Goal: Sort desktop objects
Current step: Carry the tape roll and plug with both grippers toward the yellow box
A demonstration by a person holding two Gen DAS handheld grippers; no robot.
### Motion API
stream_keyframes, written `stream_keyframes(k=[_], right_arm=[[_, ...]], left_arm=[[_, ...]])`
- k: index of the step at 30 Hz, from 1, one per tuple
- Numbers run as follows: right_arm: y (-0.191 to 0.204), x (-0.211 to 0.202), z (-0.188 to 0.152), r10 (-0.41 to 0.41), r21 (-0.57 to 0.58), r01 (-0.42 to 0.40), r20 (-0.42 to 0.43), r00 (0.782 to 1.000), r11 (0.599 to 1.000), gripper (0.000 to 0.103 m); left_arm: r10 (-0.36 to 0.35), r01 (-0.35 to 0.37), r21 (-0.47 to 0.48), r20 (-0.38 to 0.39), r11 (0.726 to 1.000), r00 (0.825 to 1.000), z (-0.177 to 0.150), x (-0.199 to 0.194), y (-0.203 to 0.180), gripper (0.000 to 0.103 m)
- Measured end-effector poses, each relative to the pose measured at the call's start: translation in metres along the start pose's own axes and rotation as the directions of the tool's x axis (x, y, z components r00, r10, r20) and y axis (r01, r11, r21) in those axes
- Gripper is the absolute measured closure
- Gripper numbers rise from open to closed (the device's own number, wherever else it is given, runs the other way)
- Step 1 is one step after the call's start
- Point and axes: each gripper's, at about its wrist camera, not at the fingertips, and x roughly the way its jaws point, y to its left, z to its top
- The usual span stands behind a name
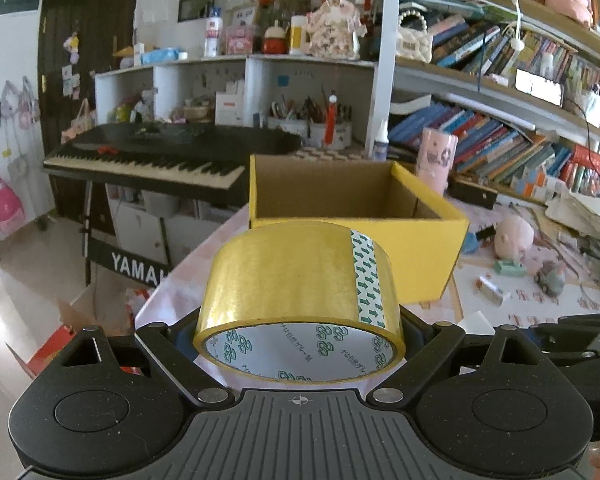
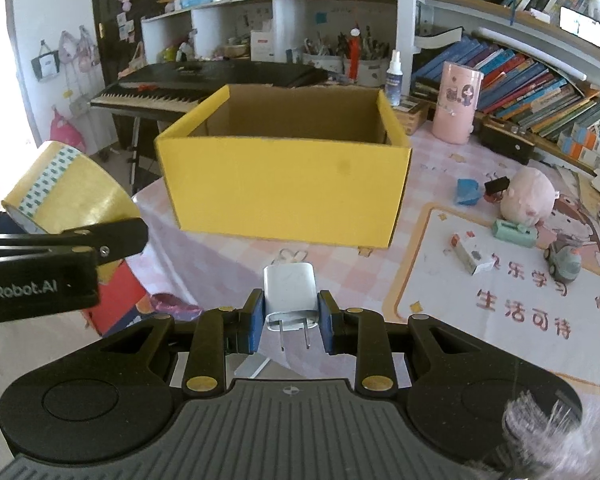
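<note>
Though near, yellow box [image 2: 284,192] beyond charger [image 2: 289,290].
</note>
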Motion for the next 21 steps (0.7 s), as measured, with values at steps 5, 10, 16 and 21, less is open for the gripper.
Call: stream_keyframes(k=[5,10,16,21], right_arm=[[-0.009,0.001,0.02,-0.006,0.007,0.006,0.045,0.999,1.0,0.077],[-0.021,0.007,0.046,-0.003,-0.008,0.004,0.096,0.995,1.0,0.077],[-0.035,0.028,0.08,0.022,-0.044,-0.016,0.136,0.99,0.999,0.077],[-0.048,0.049,0.104,0.048,-0.086,-0.035,0.149,0.988,0.996,0.077]], left_arm=[[0.001,-0.001,0.003,0.033,1.0,0.999,0.017,0.005,-0.004,0.011],[0.015,-0.017,0.019,0.082,1.0,0.997,0.036,0.014,-0.009,0.011],[0.034,-0.035,0.008,0.115,0.999,0.993,0.061,0.039,-0.015,0.011],[0.059,-0.058,-0.005,0.121,0.998,0.991,0.075,0.064,-0.019,0.011]])
